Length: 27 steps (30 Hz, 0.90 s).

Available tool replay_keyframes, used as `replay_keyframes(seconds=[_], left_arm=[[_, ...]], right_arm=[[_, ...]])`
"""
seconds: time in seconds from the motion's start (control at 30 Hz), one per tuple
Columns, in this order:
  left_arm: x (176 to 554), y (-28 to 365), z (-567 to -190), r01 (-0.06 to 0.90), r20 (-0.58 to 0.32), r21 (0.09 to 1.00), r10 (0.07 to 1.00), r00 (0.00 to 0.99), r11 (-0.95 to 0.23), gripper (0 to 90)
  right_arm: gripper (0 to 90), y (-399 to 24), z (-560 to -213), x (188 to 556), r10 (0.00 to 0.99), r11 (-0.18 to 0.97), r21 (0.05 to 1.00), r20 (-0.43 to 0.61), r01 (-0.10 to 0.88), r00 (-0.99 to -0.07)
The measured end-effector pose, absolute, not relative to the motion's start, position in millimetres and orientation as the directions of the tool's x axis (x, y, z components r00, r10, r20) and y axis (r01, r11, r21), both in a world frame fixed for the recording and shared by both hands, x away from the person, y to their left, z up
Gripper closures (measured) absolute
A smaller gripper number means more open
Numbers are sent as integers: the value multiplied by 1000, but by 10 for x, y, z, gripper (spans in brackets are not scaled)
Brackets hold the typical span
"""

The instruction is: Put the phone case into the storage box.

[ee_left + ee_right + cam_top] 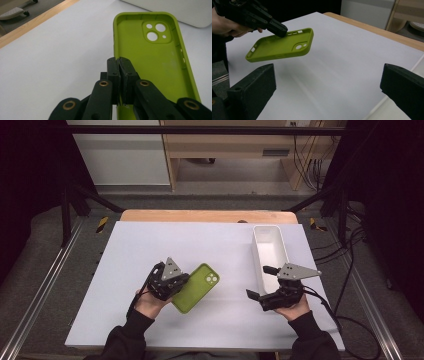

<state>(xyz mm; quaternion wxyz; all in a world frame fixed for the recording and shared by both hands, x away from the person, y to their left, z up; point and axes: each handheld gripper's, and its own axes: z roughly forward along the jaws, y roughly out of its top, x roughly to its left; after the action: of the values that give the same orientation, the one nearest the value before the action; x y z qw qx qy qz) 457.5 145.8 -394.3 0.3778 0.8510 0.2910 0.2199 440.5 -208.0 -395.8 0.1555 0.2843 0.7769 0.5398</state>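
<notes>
Risk: phone case slipping from an edge-only grip.
I see the left gripper (pixel 119 65) pinching only the side wall of the green case (pixel 160 62), lifted above the table (pixel 225 245); right gripper (pixel 327 95) wide open, empty.

Beyond the white-topped table (pixel 150 245), grey floor (pixel 210 200) meets a pale wall panel (pixel 125 155) and wooden shelving (pixel 225 145).

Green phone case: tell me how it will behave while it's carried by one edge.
The green phone case is probably light: the left gripper holds it off the table by one side wall. Thin and hollow, it may flex. It hangs tilted, so it could pivot in the jaws.
</notes>
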Motion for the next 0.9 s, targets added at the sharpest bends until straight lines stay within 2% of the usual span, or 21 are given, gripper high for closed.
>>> replay_keyframes(seconds=[0.33,0.47,0.9], left_arm=[[4491,1366,-3909,289,194,766,635,747,-574,871],[4462,1331,-3902,279,202,765,627,752,-581,871],[4392,1225,-3910,252,220,755,596,772,-606,871]], right_arm=[[18,-2002,-3966,4412,603,258,922,81,289,-794],[19,-1960,-3982,4448,577,277,901,123,335,-807],[26,-1863,-4009,4454,569,303,897,101,322,-816]])
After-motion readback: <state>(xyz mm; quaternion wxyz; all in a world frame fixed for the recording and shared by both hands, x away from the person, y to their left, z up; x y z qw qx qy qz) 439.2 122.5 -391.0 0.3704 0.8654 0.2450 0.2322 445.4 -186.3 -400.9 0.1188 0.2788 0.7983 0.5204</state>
